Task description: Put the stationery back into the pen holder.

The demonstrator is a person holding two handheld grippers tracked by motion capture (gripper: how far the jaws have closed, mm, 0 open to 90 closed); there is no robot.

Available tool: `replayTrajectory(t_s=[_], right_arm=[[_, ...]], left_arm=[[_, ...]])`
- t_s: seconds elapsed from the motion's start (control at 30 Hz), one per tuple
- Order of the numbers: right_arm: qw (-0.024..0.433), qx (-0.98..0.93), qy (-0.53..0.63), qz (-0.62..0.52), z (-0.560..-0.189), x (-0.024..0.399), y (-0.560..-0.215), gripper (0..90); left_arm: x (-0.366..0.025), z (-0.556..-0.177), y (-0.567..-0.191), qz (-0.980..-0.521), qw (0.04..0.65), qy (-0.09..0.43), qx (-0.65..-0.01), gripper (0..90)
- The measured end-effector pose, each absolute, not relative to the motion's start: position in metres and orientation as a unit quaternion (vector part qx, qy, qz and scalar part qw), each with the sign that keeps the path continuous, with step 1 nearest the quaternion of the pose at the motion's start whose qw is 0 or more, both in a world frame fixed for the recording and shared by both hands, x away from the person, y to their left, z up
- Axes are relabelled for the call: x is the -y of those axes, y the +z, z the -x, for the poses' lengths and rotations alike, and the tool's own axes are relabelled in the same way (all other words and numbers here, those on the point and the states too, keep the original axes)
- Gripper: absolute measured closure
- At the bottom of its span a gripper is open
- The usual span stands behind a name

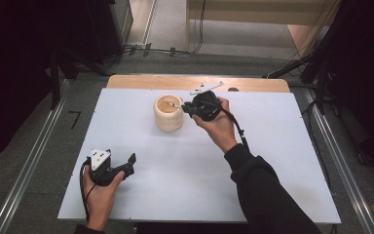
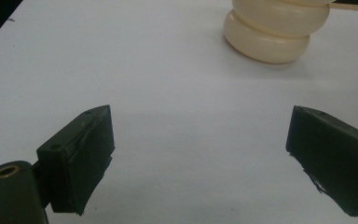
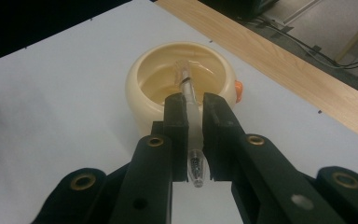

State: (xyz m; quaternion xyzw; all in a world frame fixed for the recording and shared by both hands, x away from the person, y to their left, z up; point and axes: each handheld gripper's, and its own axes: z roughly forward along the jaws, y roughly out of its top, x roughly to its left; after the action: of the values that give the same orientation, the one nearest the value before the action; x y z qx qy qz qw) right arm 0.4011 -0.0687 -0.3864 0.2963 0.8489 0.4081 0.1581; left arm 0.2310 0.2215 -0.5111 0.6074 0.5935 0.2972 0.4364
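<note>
Left gripper (image 1: pixel 121 168): rests low over the table (image 1: pixel 185 165), near-left of the cream pot (image 1: pixel 169 113) and well apart from it. Fingers (image 2: pixel 81 158) stand wide with bare table between them; nothing is held. Judged idle, parked clear of the working side.

Cream pot: a ribbed, ring-stacked vessel, upright toward the far side of the table, mouth open upward. In the left gripper view its lower rings (image 2: pixel 268 35) lie ahead of the open fingers with nothing between.

Pen (image 3: pixel 192 126): a clear-barrelled pen, probably a ballpoint, though the far tip is blurred. It is pinched mid-barrel, its far end reaching over the pot's rim into the mouth, its near end pointing back between the fingers.

Right gripper (image 3: pixel 194 133): just right of the pot, fingers narrow and clamped on the pen. The mid-barrel hold and the tilt toward the mouth suggest the pen is being lowered into the pot.

Surroundings: a small orange item (image 3: pixel 237 87) shows at the pot's far-right side. A wooden strip (image 1: pixel 175 81) borders the table beyond the pot.

Obstructions: none evident at the pot's mouth; the rim is the only edge near the pen.
</note>
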Motion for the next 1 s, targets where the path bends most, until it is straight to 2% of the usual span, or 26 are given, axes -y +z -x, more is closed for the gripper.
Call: replayTrajectory(t_s=[0.8, 1.0], right_arm=[[0.156, -0.849, 0.404, -0.301, -0.418, 0.047, -0.385, 79.7], [0.152, -0.846, 0.413, -0.302, -0.418, 0.048, -0.384, 75.2]], left_arm=[[-0.221, -0.231, -0.511, -0.608, 0.438, 0.296, -0.592, 8.4], [-0.221, -0.231, -0.511, -0.608, 0.437, 0.295, -0.593, 8.4]])
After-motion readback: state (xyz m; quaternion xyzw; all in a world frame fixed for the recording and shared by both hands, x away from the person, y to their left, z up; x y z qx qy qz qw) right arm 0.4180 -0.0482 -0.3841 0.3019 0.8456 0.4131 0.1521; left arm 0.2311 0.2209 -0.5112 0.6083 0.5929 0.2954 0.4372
